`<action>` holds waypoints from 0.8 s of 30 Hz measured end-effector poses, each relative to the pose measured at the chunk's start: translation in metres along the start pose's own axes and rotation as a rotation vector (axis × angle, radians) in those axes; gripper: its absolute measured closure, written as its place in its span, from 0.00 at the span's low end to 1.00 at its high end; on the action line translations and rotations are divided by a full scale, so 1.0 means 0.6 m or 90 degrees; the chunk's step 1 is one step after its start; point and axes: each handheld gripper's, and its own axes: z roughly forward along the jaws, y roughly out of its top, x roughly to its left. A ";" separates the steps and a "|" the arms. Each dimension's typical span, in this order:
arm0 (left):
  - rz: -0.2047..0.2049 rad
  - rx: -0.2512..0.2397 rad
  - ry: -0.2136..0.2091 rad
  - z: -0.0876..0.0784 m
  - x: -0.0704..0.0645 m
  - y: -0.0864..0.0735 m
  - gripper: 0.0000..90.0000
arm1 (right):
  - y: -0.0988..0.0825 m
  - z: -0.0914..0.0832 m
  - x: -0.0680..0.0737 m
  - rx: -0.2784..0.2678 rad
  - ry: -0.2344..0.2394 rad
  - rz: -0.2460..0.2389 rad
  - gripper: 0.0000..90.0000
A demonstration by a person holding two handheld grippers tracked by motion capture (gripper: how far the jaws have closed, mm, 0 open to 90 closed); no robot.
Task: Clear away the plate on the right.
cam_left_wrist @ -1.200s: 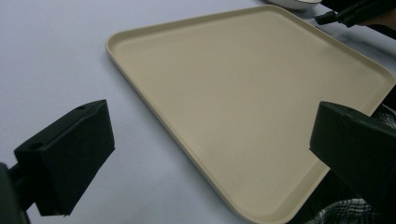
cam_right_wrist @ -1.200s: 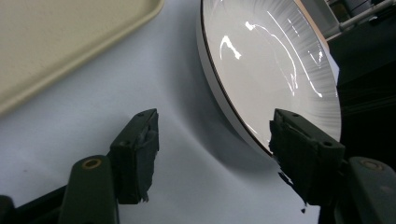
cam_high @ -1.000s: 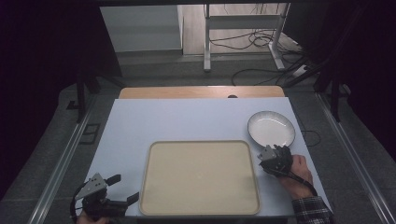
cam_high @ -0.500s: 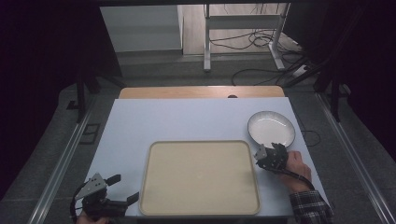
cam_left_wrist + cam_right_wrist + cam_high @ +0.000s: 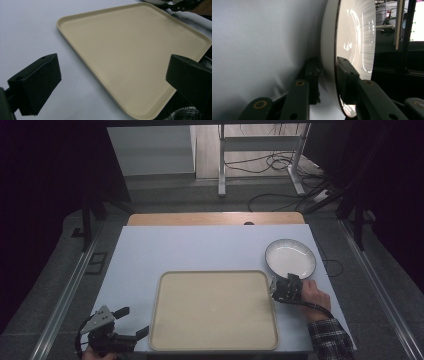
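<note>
A white plate (image 5: 290, 257) with a dark rim lies on the pale table at the right. My right gripper (image 5: 284, 281) is at its near edge, shut on the rim. In the right gripper view one jaw lies under the plate (image 5: 354, 37) and the other presses on its upper face, with the gripper (image 5: 328, 75) clamping the rim between them. A beige tray (image 5: 215, 310) sits empty at the front centre. My left gripper (image 5: 132, 322) is open at the table's front left corner, just off the tray's near left corner. The tray (image 5: 130, 50) lies ahead of its wide-spread jaws.
The pale blue table top (image 5: 200, 250) has a wooden strip (image 5: 215, 218) along its far edge. Cables (image 5: 270, 165) and a metal stand lie on the floor beyond. A checked sleeve (image 5: 327, 337) comes in at the bottom right.
My right gripper has edged slightly left and forward onto the plate's near rim. The left gripper, the tray and the plate have not moved.
</note>
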 end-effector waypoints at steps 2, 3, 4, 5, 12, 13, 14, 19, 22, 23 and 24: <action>0.000 0.000 0.000 0.000 0.000 0.000 0.00 | 0.000 0.003 0.003 0.007 -0.015 -0.020 0.86; 0.000 0.000 0.000 0.000 0.000 0.000 0.00 | 0.000 0.004 0.004 0.004 -0.018 -0.024 0.86; 0.000 0.000 0.000 0.000 0.000 0.000 0.00 | 0.001 0.004 0.004 0.006 -0.019 -0.035 0.87; -0.001 0.000 0.000 0.000 0.000 0.000 0.00 | 0.001 0.004 0.006 0.006 -0.023 -0.045 0.87; 0.000 0.000 -0.001 0.000 0.000 0.000 0.00 | 0.004 0.001 0.014 0.013 -0.046 -0.077 0.88; 0.000 0.000 -0.001 0.000 0.000 0.000 0.00 | 0.004 0.001 0.014 0.013 -0.046 -0.077 0.88; 0.000 -0.001 -0.001 0.000 0.000 0.000 0.00 | 0.005 -0.002 0.016 0.010 -0.048 -0.077 0.88; 0.001 -0.001 -0.001 0.000 0.000 0.000 0.00 | 0.001 -0.008 0.014 0.004 -0.050 -0.077 0.87; 0.000 -0.001 -0.001 0.000 0.000 0.000 0.00 | 0.000 -0.015 0.013 0.001 -0.055 -0.077 0.87; 0.001 -0.001 -0.001 0.000 0.000 0.000 0.00 | -0.001 -0.017 0.013 -0.001 -0.056 -0.076 0.87; 0.000 -0.001 -0.001 0.000 0.000 0.000 0.00 | -0.001 -0.019 0.012 -0.003 -0.060 -0.078 0.87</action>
